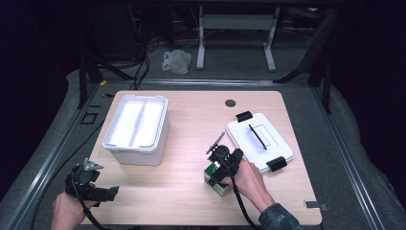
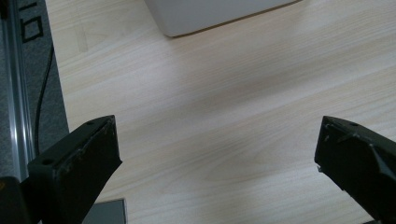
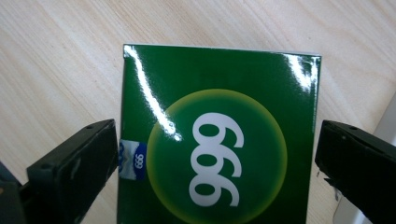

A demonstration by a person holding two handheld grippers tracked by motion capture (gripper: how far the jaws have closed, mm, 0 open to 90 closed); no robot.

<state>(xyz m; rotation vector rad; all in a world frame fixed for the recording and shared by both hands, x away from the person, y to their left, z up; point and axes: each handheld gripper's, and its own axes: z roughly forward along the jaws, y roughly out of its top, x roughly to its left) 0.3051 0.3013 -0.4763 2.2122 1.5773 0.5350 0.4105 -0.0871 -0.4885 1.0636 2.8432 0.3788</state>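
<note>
The green box (image 3: 219,140) sits on the wooden table (image 1: 186,143) near its front edge, just left of the white lid (image 1: 258,139), and the right gripper view brings out the white "999" in a yellow-rimmed circle, a face that the high view hides under the right gripper (image 1: 221,173). That gripper's jaws stand spread on either side of the box, gripping nothing, with a thin gap on the right one and the left one too close to tell. Over at the front left corner the left gripper (image 1: 107,192) hangs open over bare wood, its own view catching just the corner of the white bin (image 1: 136,128), the rest cut off.
</note>
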